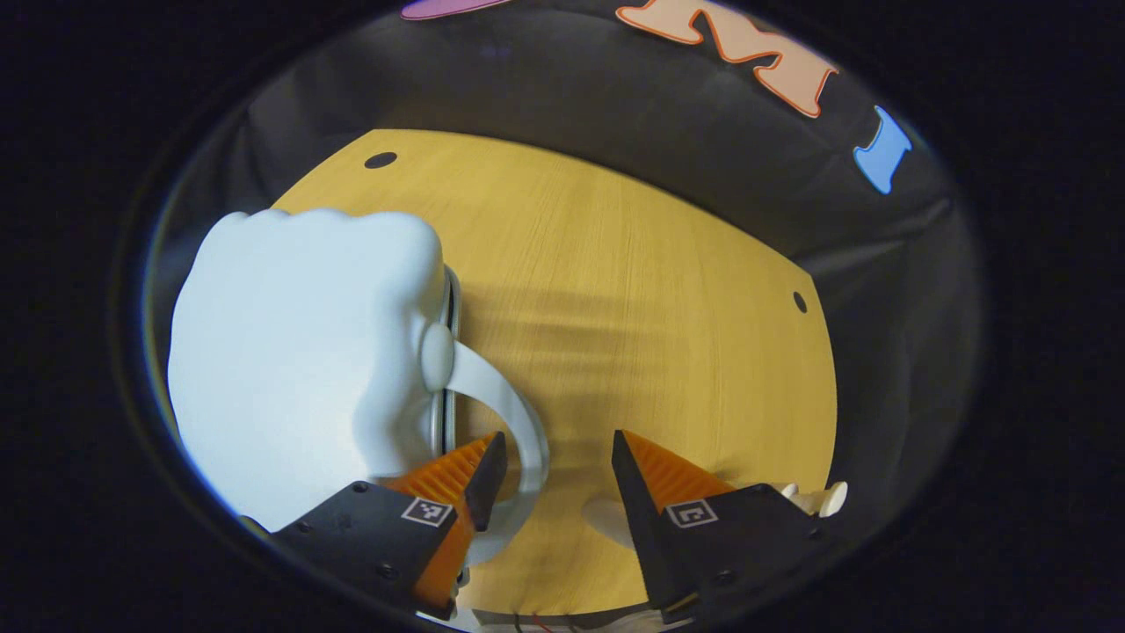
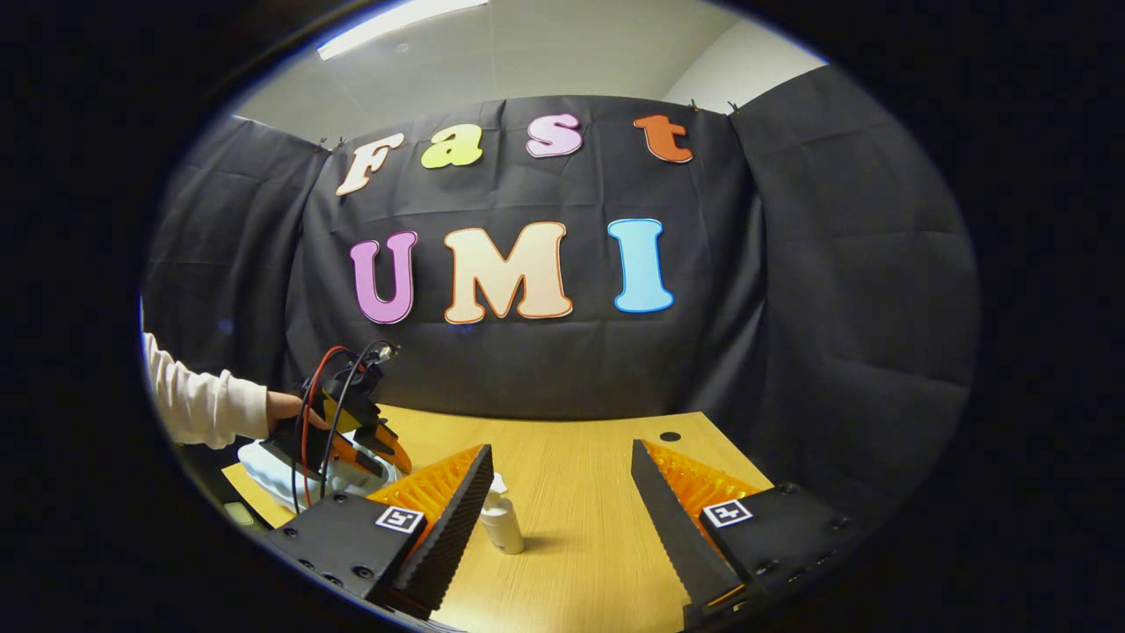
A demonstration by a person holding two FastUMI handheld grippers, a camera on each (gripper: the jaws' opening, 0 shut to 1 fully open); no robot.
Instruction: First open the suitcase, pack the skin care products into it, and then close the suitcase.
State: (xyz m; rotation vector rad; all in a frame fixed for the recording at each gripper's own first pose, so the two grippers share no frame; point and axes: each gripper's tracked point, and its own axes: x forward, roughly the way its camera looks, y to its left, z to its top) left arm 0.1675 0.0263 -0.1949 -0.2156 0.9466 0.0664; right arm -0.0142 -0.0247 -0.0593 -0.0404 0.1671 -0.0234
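Left gripper [image 1: 558, 470] wide open at suitcase [image 1: 299, 352] handle [image 1: 518, 422], w/ right gripper [image 2: 558, 497] also wide, near bottle [image 2: 501, 523]; poor grip could slip off handle.

Orange ribbed jaws, black marker-tagged mounts

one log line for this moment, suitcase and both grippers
suitcase: closed | left gripper: open at handle | right gripper: open, idle | bottle: on table

Wood-grain table [image 1: 633, 290] w/ two dark holes, ceiling light strip [image 2: 400, 26] above booth.
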